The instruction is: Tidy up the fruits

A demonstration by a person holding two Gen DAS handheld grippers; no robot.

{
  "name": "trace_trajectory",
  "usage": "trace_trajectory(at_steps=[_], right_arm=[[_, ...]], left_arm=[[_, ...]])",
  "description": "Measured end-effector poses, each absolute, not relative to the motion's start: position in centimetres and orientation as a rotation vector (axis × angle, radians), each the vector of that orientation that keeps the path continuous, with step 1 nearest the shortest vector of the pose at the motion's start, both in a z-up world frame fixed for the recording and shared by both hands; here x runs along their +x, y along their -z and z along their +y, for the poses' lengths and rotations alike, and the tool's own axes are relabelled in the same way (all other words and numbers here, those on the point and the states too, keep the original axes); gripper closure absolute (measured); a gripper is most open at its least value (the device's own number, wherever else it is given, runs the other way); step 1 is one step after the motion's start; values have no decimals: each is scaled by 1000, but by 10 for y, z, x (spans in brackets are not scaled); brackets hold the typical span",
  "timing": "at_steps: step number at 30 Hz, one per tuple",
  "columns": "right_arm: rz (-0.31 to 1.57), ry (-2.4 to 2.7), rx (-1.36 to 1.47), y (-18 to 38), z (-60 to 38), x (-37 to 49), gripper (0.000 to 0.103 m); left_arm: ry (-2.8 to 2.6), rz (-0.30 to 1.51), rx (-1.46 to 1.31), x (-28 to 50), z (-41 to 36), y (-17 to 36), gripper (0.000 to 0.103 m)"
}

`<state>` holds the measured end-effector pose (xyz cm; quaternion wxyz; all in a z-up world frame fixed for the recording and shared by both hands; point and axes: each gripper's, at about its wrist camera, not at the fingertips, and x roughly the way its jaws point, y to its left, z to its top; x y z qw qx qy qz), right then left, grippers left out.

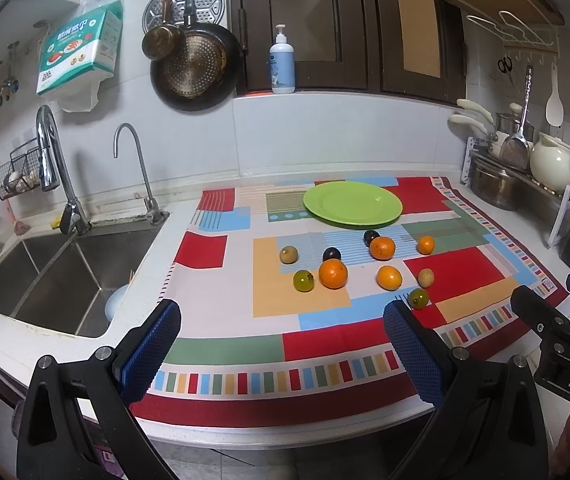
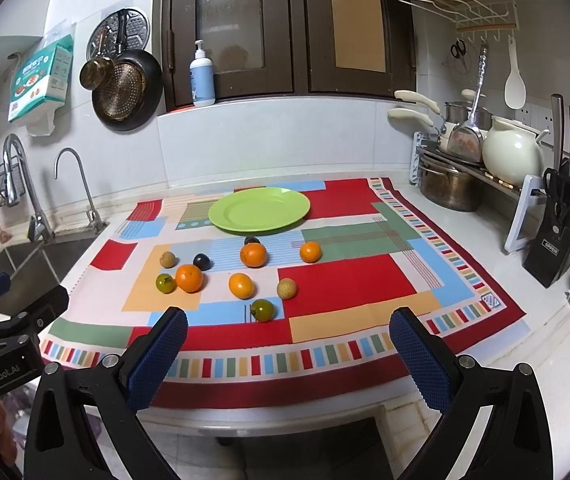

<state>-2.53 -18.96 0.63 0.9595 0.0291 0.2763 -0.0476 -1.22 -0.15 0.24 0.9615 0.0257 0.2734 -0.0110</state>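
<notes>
A patchwork-patterned cloth [image 1: 221,248] covers the white counter [image 2: 557,344]. Left of it lies a steel sink [image 1: 57,272] with two faucets behind. A pump bottle [image 1: 283,62] stands on the window ledge, pans [image 1: 195,68] hang on the wall, and a knife block [image 2: 557,240] stands at right.

White tiled wall [image 1: 325,136] behind a pale counter [image 2: 557,352], dark wooden window frame [image 1: 365,40] above (glass dim).

Ten small fruits [image 1: 333,273] scattered on cloth, near empty green plate [image 1: 352,203]

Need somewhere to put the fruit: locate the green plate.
The green plate sits empty at the cloth's far edge, just behind the dark plum.
</notes>
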Motion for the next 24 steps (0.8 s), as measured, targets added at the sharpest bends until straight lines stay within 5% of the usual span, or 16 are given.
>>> trace_trajectory(at_steps=[24], right_arm=[[538, 98, 38, -10, -189, -31, 1]], left_arm=[[23, 545, 52, -16, -5, -5, 0]])
